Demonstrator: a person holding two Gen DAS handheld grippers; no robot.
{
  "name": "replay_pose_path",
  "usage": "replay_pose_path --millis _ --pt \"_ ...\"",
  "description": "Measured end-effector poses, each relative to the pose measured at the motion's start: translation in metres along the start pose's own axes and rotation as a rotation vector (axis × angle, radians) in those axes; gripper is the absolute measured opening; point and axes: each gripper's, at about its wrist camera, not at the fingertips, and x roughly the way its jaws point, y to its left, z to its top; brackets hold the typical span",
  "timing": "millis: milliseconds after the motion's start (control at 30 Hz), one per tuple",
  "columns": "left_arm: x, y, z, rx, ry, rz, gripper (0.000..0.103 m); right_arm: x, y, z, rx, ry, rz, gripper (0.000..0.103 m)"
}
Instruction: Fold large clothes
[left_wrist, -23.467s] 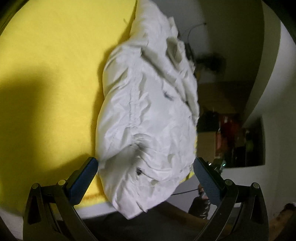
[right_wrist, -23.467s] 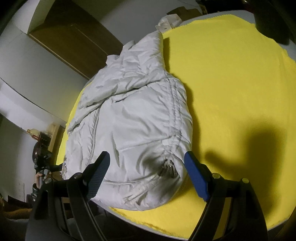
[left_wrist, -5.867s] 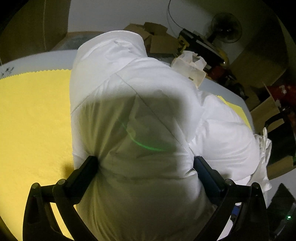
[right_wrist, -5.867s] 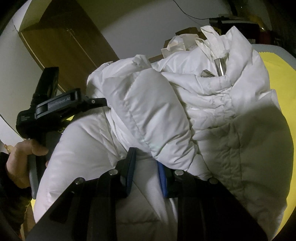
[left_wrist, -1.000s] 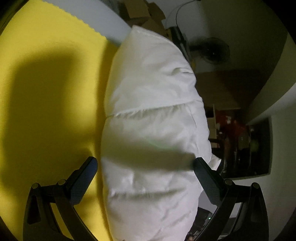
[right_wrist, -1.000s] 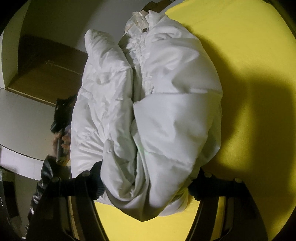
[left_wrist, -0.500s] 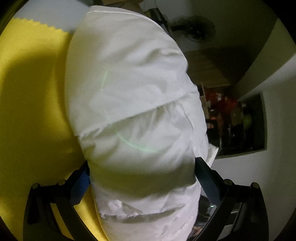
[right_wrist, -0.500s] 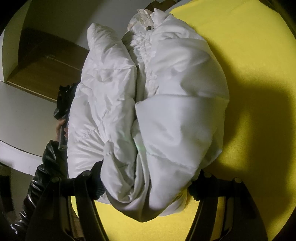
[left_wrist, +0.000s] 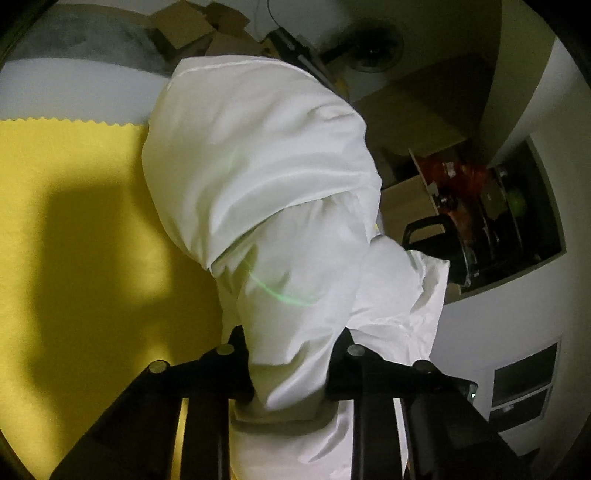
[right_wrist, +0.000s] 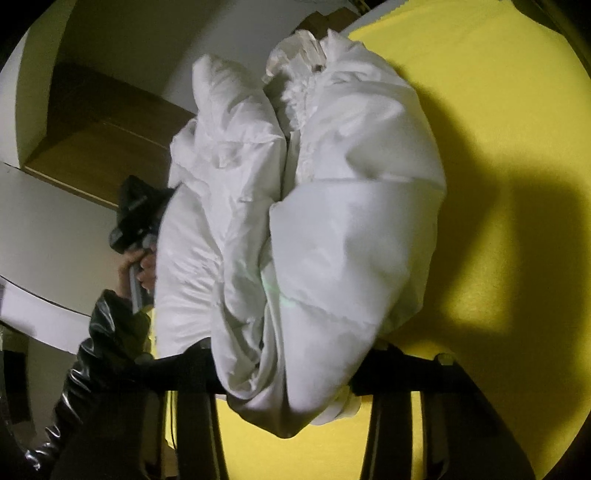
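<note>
A white puffer jacket, folded into a thick bundle, lies on a yellow cloth. My left gripper has its jaws closing, and both pads squeeze the near end of the bundle. In the right wrist view the jacket shows two puffy folds side by side on the yellow cloth. My right gripper is closing too, with the jacket's lower end bulging between and over its fingers. At the left, a hand in a shiny black sleeve holds the other gripper's handle against the jacket's far side.
The cloth ends at a zigzag edge on a white table. Behind are cardboard boxes, a fan and a wall niche with red items. A wooden cabinet stands left in the right wrist view.
Both grippers' jaws have narrowed onto the jacket. The left gripper rolled and rose a little, so more of the table edge and room shows. The right gripper stayed in place.
</note>
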Motion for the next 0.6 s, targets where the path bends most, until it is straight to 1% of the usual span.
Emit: replay_pose_path --millis 67,167,300,400,533,600 --pt "-0.008 -0.003 -0.003 0.002 -0.016 0.021 0.02 -0.001 0.005 0.0 -0.002 -0.014 0.0 0.035" --pt "-0.024 -0.005 -0.011 -0.004 -0.041 0.026 0.019 -0.003 0.009 0.004 0.01 -0.026 0.015 0.03" --pt "-0.048 -0.003 -0.019 -0.029 -0.061 0.045 0.019 -0.004 0.021 0.004 -0.013 -0.02 0.057 0.028" --pt "-0.084 0.005 -0.025 -0.043 -0.093 0.067 0.019 0.0 0.036 0.001 -0.042 0.005 0.075 0.028" --pt "-0.143 -0.005 -0.035 -0.028 -0.17 0.077 0.019 0.008 0.065 0.003 -0.087 0.022 0.115 0.027" --pt "-0.178 -0.011 -0.04 -0.016 -0.205 0.097 0.019 0.008 0.086 0.018 -0.125 0.024 0.129 0.027"
